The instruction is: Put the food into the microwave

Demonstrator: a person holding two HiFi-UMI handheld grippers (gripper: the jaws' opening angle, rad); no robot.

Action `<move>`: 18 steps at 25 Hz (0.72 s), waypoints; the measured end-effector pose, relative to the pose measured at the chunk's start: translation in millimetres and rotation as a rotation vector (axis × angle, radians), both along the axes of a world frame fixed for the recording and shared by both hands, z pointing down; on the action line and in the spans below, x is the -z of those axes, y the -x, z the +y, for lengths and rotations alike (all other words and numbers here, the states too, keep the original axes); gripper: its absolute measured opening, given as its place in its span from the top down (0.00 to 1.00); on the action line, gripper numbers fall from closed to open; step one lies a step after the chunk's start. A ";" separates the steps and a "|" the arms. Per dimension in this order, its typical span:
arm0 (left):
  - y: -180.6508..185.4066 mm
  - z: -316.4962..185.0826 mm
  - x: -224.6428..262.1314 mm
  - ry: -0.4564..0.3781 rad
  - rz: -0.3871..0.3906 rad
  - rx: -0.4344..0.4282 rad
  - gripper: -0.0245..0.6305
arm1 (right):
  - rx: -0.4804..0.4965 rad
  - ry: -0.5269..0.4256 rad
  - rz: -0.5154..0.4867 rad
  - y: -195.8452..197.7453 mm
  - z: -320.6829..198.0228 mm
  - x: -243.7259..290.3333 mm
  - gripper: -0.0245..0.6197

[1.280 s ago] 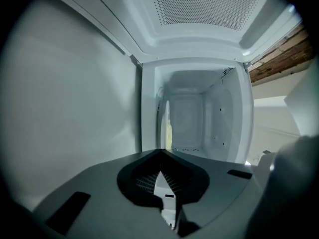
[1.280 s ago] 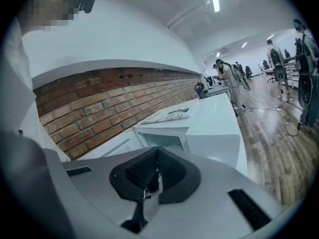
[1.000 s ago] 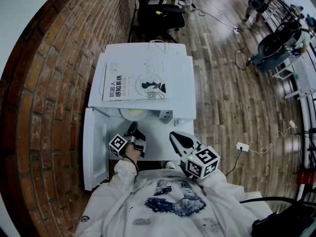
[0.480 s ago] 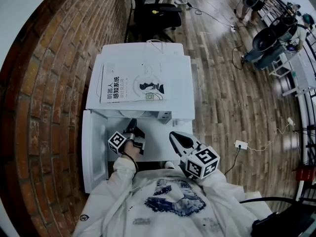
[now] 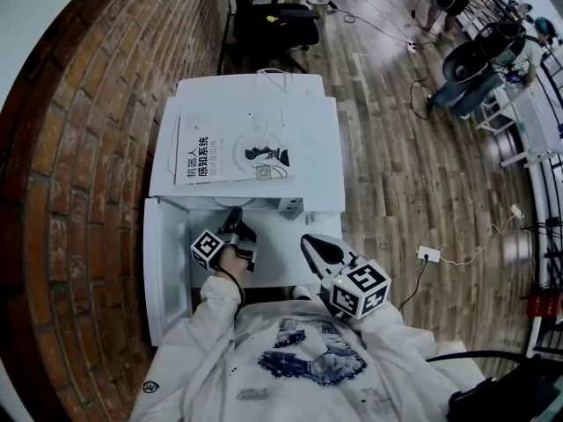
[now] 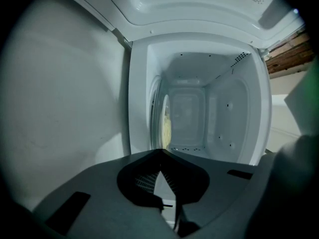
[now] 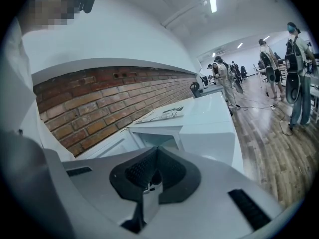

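1 microwave (image 5: 308, 139) stands with its 1 door (image 5: 165, 271) swung open to the left, and 1 book (image 5: 233, 152) lies on its top. There are 2 grippers. The left gripper (image 5: 234, 214) points into the mouth of the oven, its fingers (image 6: 137, 179) closed tip to tip on nothing. The right gripper (image 5: 310, 243) hangs just outside, in front of the oven at the right, its fingers (image 7: 134, 171) also closed and empty. 1 portion of yellow food (image 6: 166, 126) sits inside the cavity.

1 second ago the head view showed a pale, round rim at the oven's mouth. That rim no longer shows there, and the left gripper's tip sits closer to the opening. The right gripper is where it was.

Only the left gripper view looks into the cavity and shows the food (at the left of that tilted picture). Only the right gripper view shows several people standing far down the room. The head view alone takes in both grippers at once, plus 1 black chair (image 5: 277, 25) behind the oven.
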State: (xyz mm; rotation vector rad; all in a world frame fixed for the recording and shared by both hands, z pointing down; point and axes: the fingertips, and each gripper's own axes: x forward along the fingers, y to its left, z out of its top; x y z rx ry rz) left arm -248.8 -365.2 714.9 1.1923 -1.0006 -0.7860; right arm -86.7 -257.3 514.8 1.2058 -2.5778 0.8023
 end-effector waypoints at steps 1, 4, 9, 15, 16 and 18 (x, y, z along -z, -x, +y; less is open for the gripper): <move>0.0 0.4 -0.7 0.003 0.000 0.002 0.95 | 0.001 0.000 0.000 0.0 -0.1 0.0 0.94; -0.3 3.0 -0.2 0.004 -0.006 0.000 0.95 | 0.004 -0.001 -0.001 -0.8 0.8 0.5 0.94; -3.4 11.9 12.7 -0.025 -0.041 -0.016 0.95 | 0.021 -0.004 -0.013 -1.3 4.3 1.6 0.94; -8.5 34.2 42.7 -0.091 -0.113 -0.032 0.95 | 0.060 -0.015 -0.039 -6.3 15.1 5.8 0.94; -9.4 38.6 48.5 -0.103 -0.138 -0.037 0.95 | 0.066 -0.017 -0.043 -7.7 17.1 6.6 0.94; -11.6 47.2 59.6 -0.130 -0.203 -0.053 0.95 | 0.078 -0.022 -0.053 -10.9 20.6 8.0 0.94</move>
